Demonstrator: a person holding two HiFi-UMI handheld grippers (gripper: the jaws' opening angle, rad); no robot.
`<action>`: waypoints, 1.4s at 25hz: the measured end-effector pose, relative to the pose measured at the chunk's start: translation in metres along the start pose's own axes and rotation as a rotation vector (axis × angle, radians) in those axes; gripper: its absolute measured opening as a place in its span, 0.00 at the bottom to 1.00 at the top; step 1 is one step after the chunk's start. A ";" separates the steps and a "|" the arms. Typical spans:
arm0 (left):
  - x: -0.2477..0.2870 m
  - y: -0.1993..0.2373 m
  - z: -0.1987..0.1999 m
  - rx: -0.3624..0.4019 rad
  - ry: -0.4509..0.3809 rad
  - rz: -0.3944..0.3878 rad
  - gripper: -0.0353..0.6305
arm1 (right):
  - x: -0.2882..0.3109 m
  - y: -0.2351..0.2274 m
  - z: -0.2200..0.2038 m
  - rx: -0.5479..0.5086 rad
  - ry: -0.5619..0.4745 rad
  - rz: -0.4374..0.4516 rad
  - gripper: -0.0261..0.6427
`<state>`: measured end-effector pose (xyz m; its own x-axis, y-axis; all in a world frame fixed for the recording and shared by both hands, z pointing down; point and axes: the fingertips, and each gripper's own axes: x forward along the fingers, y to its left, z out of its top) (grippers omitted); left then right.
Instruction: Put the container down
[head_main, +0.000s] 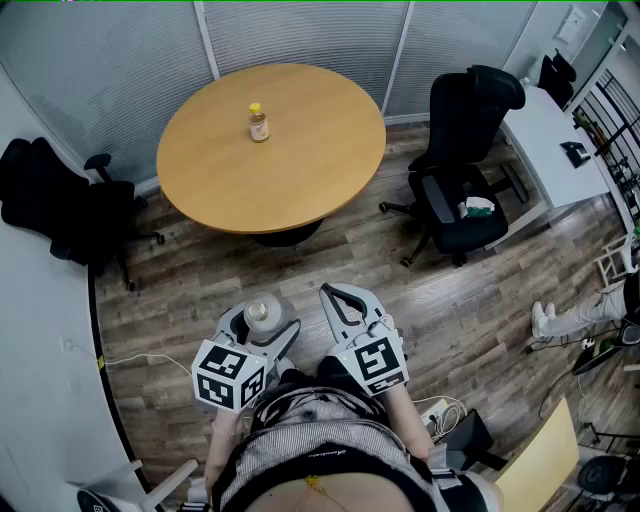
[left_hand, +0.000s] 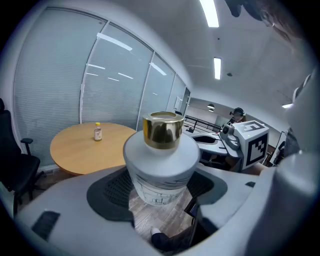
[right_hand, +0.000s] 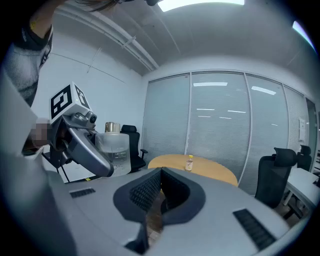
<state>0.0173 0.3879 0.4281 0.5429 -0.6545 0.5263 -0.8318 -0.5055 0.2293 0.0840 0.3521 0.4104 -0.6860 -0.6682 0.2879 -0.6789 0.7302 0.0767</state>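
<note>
The container (head_main: 262, 311) is a frosted white bottle with a gold cap (left_hand: 162, 130), held upright in front of my body above the wooden floor. My left gripper (head_main: 258, 326) is shut on it, with its pads (left_hand: 111, 192) pressed against the bottle's sides. In the right gripper view the container (right_hand: 113, 146) shows at the left, in the left gripper (right_hand: 80, 142). My right gripper (head_main: 338, 296) hangs just to the right of it, jaws closed together with nothing between them (right_hand: 160, 181). The round wooden table (head_main: 300, 170) stands ahead, some way off.
A small yellow-capped bottle (head_main: 259, 123) stands on the table. Black office chairs are at the left (head_main: 60, 200) and right (head_main: 465, 170). A white desk (head_main: 550, 140) runs along the right, and a person's leg (head_main: 575, 315) reaches in at the right edge.
</note>
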 end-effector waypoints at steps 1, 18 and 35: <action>0.001 -0.001 0.000 0.001 0.000 0.000 0.56 | 0.000 0.000 -0.001 -0.001 0.001 0.001 0.07; 0.018 -0.021 -0.004 -0.011 0.010 0.025 0.56 | -0.013 -0.014 -0.018 -0.032 0.006 0.050 0.07; 0.027 -0.027 -0.010 -0.053 0.003 0.093 0.56 | -0.013 -0.026 -0.020 -0.056 -0.010 0.125 0.07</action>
<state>0.0532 0.3895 0.4442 0.4628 -0.6957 0.5494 -0.8836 -0.4121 0.2224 0.1158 0.3451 0.4240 -0.7671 -0.5728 0.2889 -0.5728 0.8144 0.0937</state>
